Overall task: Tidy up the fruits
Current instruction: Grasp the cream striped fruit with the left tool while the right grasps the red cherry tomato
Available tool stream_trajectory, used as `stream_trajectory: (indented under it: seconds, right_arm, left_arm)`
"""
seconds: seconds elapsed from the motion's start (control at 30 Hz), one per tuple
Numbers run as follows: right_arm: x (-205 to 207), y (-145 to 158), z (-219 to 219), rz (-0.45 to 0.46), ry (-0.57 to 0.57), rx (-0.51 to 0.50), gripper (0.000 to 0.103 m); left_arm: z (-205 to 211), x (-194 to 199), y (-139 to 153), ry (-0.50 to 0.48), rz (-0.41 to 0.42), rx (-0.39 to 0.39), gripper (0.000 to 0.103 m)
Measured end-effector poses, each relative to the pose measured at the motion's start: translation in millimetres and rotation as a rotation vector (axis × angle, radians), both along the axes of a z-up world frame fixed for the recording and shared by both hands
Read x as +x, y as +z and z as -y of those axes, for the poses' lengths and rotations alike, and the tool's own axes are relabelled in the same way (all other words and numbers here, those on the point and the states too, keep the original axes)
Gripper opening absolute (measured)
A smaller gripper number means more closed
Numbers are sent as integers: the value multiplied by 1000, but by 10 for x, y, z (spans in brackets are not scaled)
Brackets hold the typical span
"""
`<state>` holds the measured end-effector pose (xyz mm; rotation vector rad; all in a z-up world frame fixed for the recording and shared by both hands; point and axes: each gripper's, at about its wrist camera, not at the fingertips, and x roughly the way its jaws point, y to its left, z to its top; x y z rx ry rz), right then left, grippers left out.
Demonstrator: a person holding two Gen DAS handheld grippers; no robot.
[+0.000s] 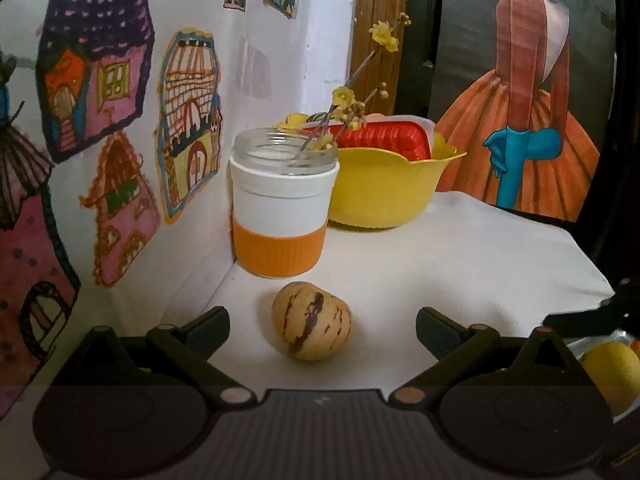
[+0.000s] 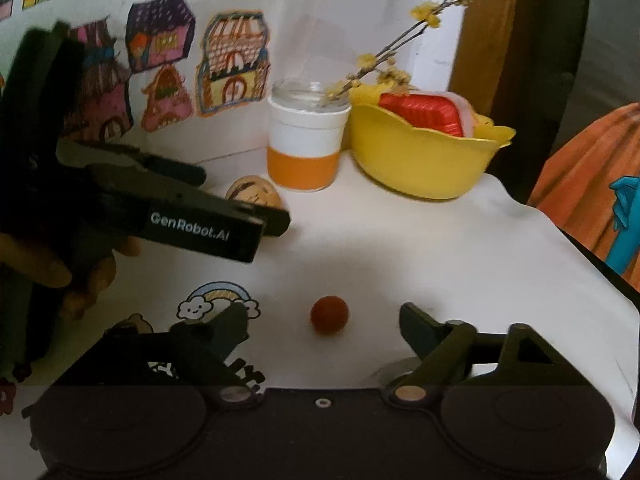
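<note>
A tan melon-like fruit with brown stripes [image 1: 312, 322] lies on the white table between the spread fingers of my left gripper [image 1: 322, 326], which is open and not touching it. In the right wrist view the same fruit [image 2: 252, 194] peeks out behind the left gripper [image 2: 244, 196]. A small red fruit [image 2: 329, 315] sits on the table just ahead of my right gripper [image 2: 322, 326], open, fingers on either side. A yellow fruit [image 1: 612, 372] shows at the left view's right edge.
A white and orange jar [image 1: 280, 204] with flower twigs stands behind the striped fruit. Beside it is a yellow bowl [image 1: 384, 188] holding a red tray [image 1: 384, 140]. A wall with house drawings [image 1: 100, 80] runs along the left. The table edge [image 2: 580, 264] drops off at right.
</note>
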<state>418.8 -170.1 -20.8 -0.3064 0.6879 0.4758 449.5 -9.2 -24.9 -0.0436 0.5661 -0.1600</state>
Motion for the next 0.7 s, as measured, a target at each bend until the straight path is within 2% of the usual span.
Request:
stream_trajectory:
  seconds: [0.33, 0.7]
  right_arm:
    - [78, -105, -68, -39, 6, -2, 57]
    - [134, -134, -101, -38, -12, -27, 45]
  left_arm:
    - [-15, -4, -12, -7, 11, -29, 89]
    - [-62, 56, -63, 14, -11, -63, 78]
